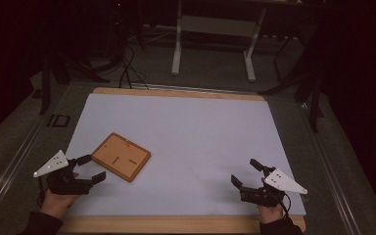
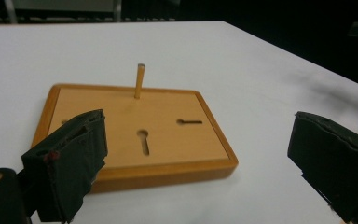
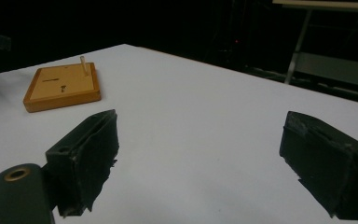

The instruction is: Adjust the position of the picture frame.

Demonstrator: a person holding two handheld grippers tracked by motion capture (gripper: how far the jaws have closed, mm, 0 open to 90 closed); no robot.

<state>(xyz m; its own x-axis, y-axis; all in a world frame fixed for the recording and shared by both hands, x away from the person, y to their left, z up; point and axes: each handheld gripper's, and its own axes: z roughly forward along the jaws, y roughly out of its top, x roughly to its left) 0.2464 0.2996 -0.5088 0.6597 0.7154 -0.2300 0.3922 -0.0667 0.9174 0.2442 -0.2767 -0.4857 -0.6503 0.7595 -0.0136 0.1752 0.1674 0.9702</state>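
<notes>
A flat wooden board (image 1: 121,156) lies face down on the white sheet at the left; its back shows two keyhole slots (image 2: 143,141) and a thin wooden peg (image 2: 139,80) standing upright near its far edge. My left gripper (image 1: 91,168) sits just in front of the board, open, with nothing between its jaws. The board (image 2: 135,130) lies close ahead of the left gripper (image 2: 200,163). At the table's front right my right gripper (image 1: 247,174) is open and empty, and from it the board (image 3: 63,86) looks small and far off. The right gripper (image 3: 200,158) hangs over bare sheet.
The white sheet (image 1: 186,127) covers most of a wooden table (image 1: 176,224). Behind the table stand a white frame's legs (image 1: 177,54) and dark cables (image 1: 127,68) on the floor. Dark stands flank both back corners.
</notes>
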